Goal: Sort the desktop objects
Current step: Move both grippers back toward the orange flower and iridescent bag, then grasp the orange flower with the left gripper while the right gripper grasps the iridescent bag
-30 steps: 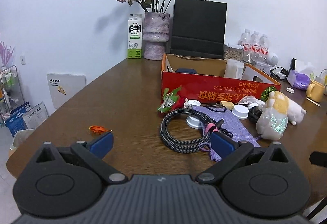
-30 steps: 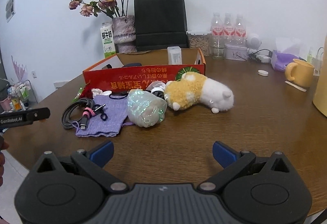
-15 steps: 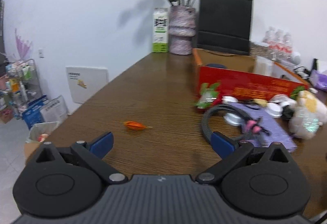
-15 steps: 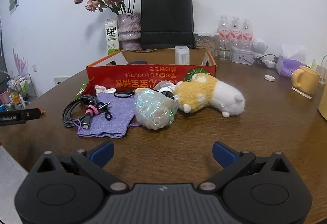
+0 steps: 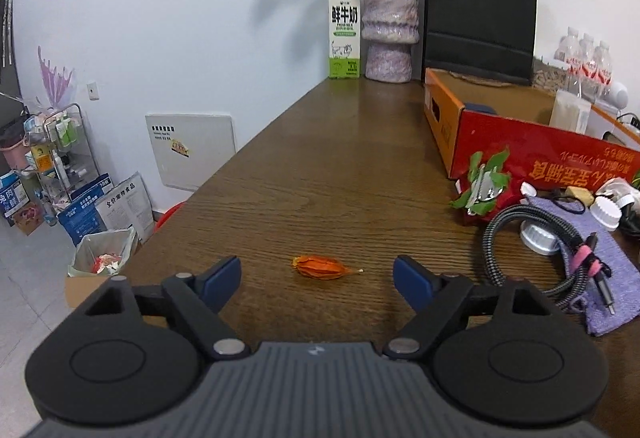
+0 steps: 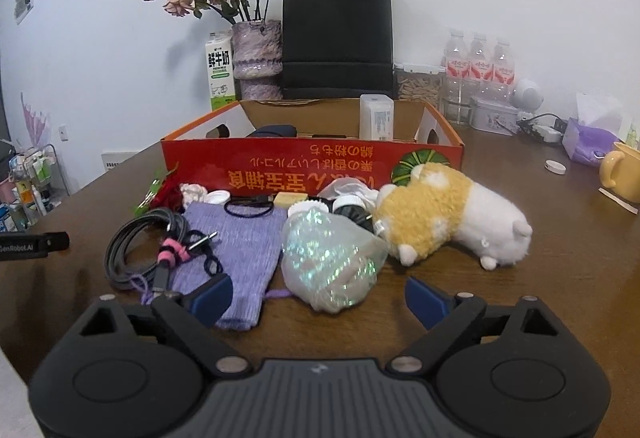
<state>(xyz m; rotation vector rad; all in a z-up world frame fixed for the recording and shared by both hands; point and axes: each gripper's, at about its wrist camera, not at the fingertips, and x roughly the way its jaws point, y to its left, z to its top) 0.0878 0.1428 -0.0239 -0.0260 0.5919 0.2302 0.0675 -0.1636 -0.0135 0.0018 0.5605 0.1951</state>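
Note:
My left gripper (image 5: 317, 278) is open and empty, with a small dried orange husk (image 5: 322, 267) lying on the table between its fingertips, just ahead. My right gripper (image 6: 318, 296) is open and empty, just short of an iridescent plastic bag (image 6: 330, 258). Beside the bag lie a purple knit pouch (image 6: 236, 242), a coiled black cable (image 6: 140, 242) with a pink tie, and a yellow and white plush toy (image 6: 448, 216). Behind them stands an open red cardboard box (image 6: 312, 166). The cable (image 5: 516, 234) and the box (image 5: 532, 146) also show in the left wrist view.
A milk carton (image 5: 344, 32), a vase of dried roses (image 5: 390, 30) and a black paper bag (image 5: 480, 18) stand at the back wall. Water bottles (image 6: 478, 66), a tissue pack (image 6: 592, 138) and a yellow mug (image 6: 622, 170) stand at the right. The table's left edge drops to a floor bin (image 5: 104, 250).
My left gripper has swung left, bringing the orange husk from its left side to between its fingertips. My right gripper has moved forward toward the iridescent bag.

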